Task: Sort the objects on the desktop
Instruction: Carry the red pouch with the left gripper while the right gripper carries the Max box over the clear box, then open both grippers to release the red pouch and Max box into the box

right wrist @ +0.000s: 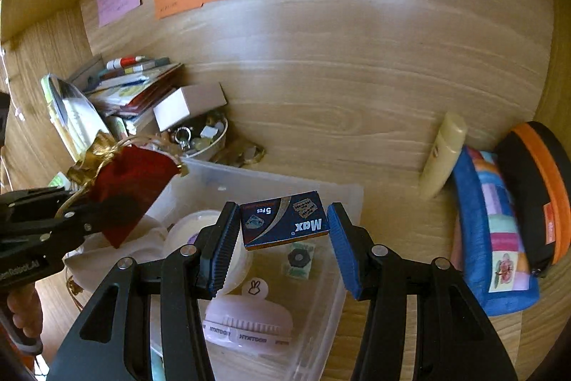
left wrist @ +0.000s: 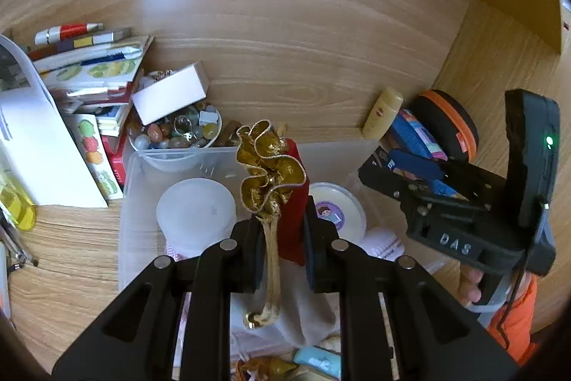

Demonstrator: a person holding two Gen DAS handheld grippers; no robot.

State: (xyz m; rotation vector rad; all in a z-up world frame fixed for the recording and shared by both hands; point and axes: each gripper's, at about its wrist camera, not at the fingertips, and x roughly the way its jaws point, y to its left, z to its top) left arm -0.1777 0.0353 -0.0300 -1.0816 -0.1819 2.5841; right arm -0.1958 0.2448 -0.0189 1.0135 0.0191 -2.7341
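Observation:
My left gripper (left wrist: 282, 224) is shut on a red velvet pouch (left wrist: 294, 188) with a gold ruffled top and hanging gold cords. It holds the pouch above a clear plastic bin (left wrist: 139, 174). In the right wrist view the same pouch (right wrist: 132, 181) and left gripper (right wrist: 80, 204) hang over the bin's left end (right wrist: 271, 177). My right gripper (right wrist: 283, 216), with blue pads, is shut on a small dark blue "Max" box (right wrist: 283, 224) held in the air over the bin. From the left wrist view, the right gripper (left wrist: 396, 166) sits at the right with a hand under it.
The bin holds a white round jar (left wrist: 196, 209), a round stickered tin (left wrist: 339, 209) and a pink brush (right wrist: 246, 320). Behind it stand a bowl of beads (left wrist: 178, 134), a white box (left wrist: 167, 95) and stacked books (left wrist: 92, 74). On the right lie a cream tube (right wrist: 442, 156), a blue pencil case (right wrist: 492, 231) and an orange-rimmed case (right wrist: 539, 188).

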